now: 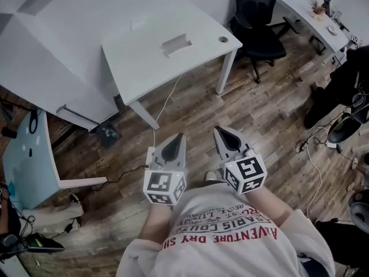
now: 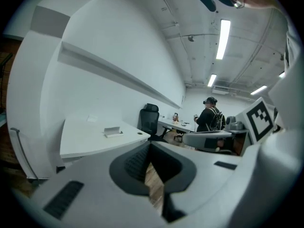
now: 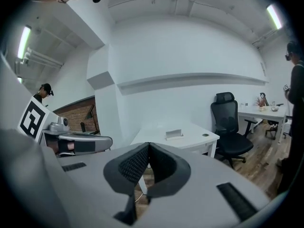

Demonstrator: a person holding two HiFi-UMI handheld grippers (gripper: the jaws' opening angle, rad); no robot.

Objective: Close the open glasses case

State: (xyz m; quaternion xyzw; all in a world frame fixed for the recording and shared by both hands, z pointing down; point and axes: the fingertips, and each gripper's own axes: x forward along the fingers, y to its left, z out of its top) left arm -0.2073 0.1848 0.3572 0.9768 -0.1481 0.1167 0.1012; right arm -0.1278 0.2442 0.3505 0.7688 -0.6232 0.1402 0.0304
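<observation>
Two handheld grey-jawed tongs, left gripper (image 1: pixel 179 138) and right gripper (image 1: pixel 220 131), low centre, both clamped together on nothing; one open white rectangular glasses case (image 1: pixel 176 44) upper centre on one white rectangular table (image 1: pixel 144 62), long axis rising slightly rightward, opening toward frame bottom

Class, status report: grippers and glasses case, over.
Left gripper shut, empty. Right gripper shut, empty. Glasses case open on table, untouched. Nothing blocking.
</observation>
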